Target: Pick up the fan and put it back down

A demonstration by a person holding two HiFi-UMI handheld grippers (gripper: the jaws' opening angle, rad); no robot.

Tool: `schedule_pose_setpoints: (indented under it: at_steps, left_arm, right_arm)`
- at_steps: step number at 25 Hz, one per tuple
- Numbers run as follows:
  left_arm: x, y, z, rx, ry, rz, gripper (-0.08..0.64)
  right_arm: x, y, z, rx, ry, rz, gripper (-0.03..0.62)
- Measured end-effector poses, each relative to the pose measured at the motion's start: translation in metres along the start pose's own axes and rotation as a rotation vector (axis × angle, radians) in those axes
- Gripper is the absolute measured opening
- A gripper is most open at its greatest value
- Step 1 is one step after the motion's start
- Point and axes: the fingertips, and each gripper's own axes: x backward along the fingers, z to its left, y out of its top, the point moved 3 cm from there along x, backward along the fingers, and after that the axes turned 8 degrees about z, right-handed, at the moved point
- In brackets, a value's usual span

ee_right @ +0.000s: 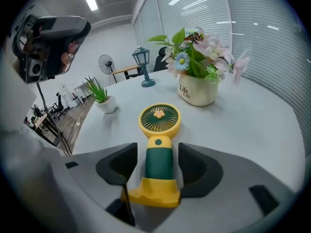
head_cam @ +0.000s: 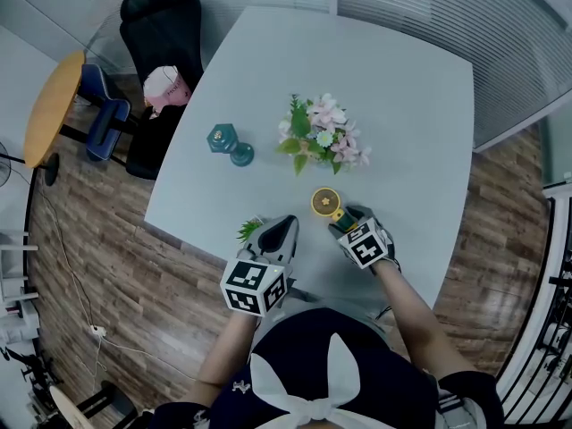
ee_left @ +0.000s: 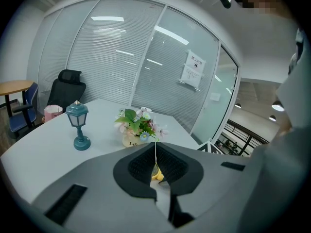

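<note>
The small fan (head_cam: 325,203) has a yellow round head, a green handle and a yellow base, and lies flat on the white table (head_cam: 402,105) with its face up. My right gripper (head_cam: 347,220) is at the fan's near end. In the right gripper view the green handle of the fan (ee_right: 158,144) sits between the jaws of the right gripper (ee_right: 158,155), which stand open with a gap on each side. My left gripper (head_cam: 288,223) hovers just left of the fan, its jaws shut with nothing in them. In the left gripper view only a yellow scrap of the fan shows below the left gripper (ee_left: 155,152).
A pot of pink flowers (head_cam: 322,137) stands just beyond the fan, and a teal lantern (head_cam: 228,143) to its left. A small potted plant (head_cam: 249,231) is by the left gripper at the table's near edge. A black chair (head_cam: 161,25) and a wooden side table (head_cam: 54,101) are at far left.
</note>
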Motion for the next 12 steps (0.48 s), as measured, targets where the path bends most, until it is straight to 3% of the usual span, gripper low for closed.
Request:
schedule_pose_setpoints:
  at_steps: [12]
  left_arm:
    - [-0.0001,-0.0067,0.0028,0.019,0.001,0.009,0.023]
  right_arm:
    - [-0.0109,-0.0061,-0.0037,0.012,-0.035,0.017,0.253]
